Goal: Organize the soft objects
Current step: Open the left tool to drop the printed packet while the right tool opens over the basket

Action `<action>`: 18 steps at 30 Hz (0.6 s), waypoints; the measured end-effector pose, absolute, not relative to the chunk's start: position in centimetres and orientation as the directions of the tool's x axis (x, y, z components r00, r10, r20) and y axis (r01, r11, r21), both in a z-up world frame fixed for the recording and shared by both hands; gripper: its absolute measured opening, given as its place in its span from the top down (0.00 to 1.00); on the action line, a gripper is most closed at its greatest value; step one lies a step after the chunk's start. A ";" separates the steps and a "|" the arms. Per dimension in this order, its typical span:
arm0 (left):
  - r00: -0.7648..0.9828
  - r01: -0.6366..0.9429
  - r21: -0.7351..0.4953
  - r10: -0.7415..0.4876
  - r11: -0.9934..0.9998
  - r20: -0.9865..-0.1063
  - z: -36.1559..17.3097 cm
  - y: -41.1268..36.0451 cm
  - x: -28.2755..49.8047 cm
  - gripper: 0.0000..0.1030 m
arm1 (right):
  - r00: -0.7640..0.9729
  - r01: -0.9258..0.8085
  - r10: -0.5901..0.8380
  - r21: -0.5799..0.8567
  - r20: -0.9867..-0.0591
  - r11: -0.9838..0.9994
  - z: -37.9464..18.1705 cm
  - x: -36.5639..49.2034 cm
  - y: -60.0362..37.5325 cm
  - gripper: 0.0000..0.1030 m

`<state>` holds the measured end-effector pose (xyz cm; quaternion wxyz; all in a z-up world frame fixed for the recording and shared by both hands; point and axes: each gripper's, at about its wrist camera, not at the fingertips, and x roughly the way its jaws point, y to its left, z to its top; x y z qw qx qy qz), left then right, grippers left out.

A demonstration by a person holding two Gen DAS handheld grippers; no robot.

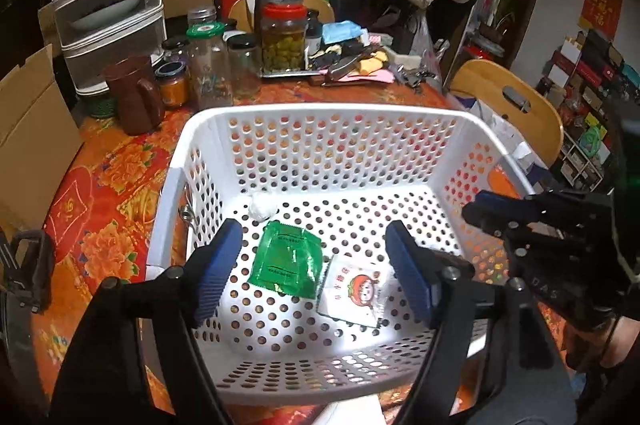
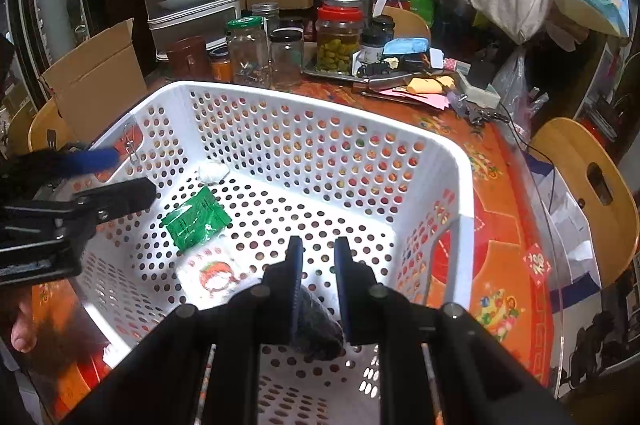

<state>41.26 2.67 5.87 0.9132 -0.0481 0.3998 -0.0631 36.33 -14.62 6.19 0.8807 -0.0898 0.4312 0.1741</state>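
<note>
A white perforated basket [image 1: 320,113] [image 2: 460,161] stands on the floral table. In it lie a green packet [image 1: 286,259] [image 2: 196,219], a white packet with a tomato picture [image 1: 356,289] [image 2: 216,275] and a small white wad [image 1: 262,207] [image 2: 212,171]. My left gripper [image 1: 316,269] is open and empty, hanging over the two packets. My right gripper [image 2: 318,257] is narrowly closed on a dark, textured soft object [image 2: 316,325], held above the basket floor. The right gripper also shows at the basket's right side in the left wrist view [image 1: 480,209].
Several glass jars [image 1: 280,41] [image 2: 340,41], a brown mug [image 1: 136,97], a tray of small items [image 2: 400,73] stand behind the basket. A cardboard box [image 1: 28,137] is at left. Wooden chair backs [image 1: 508,101] [image 2: 588,177] are at right.
</note>
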 end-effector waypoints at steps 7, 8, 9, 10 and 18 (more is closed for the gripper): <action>0.715 0.103 -0.144 -0.174 0.984 -0.677 8.2 2.6 38.6 0.13 | 0.580 -0.387 0.251 0.008 -0.775 0.922 6.7 35.5 -15.3 0.86; 0.721 0.106 -0.140 -0.174 0.984 -0.671 8.5 2.6 38.0 0.11 | 0.582 -0.388 0.253 0.009 -0.773 0.922 6.8 35.4 -15.4 0.86; 0.726 0.107 -0.135 -0.170 0.985 -0.666 8.8 2.6 37.5 0.10 | 0.585 -0.388 0.254 0.010 -0.770 0.921 6.9 35.2 -15.5 0.86; 0.733 0.110 -0.126 -0.166 0.986 -0.660 9.1 2.6 36.8 0.09 | 0.586 -0.388 0.257 0.011 -0.768 0.921 7.0 35.1 -15.6 0.85; 0.777 0.106 -0.075 -0.129 0.992 -0.616 11.1 3.0 31.3 0.02 | 0.614 -0.399 0.282 0.019 -0.737 0.917 7.9 32.9 -16.2 0.43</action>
